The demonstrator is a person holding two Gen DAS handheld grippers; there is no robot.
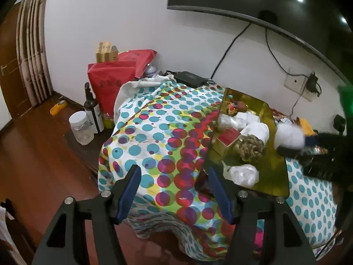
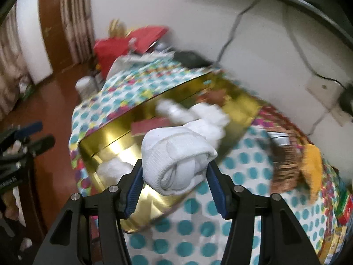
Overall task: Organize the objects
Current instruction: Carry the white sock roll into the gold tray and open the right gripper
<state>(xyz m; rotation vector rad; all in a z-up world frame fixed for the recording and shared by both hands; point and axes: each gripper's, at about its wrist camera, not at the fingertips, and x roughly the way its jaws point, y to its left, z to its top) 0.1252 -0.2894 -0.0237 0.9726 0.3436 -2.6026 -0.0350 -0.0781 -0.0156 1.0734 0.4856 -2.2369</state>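
My right gripper [image 2: 174,172] is shut on a rolled white sock [image 2: 176,154] and holds it in the air over the near edge of a gold tray [image 2: 106,141]. In the left wrist view the same sock [image 1: 289,137] shows at the tray's right side, held by the right gripper [image 1: 308,145]. The gold tray [image 1: 275,167] lies on a dotted tablecloth [image 1: 154,132] and holds white bundles [image 1: 242,174], a red box [image 1: 228,137] and a brown dried clump [image 1: 251,148]. My left gripper [image 1: 174,172] is open and empty, low in front of the table's left corner.
A dark bottle [image 1: 92,108] and a clear jar [image 1: 80,128] stand on a low wooden ledge left of the table. Red bags [image 1: 110,81] lean on the wall behind. A wicker basket [image 2: 286,161] and yellow item [image 2: 313,165] sit right of the tray.
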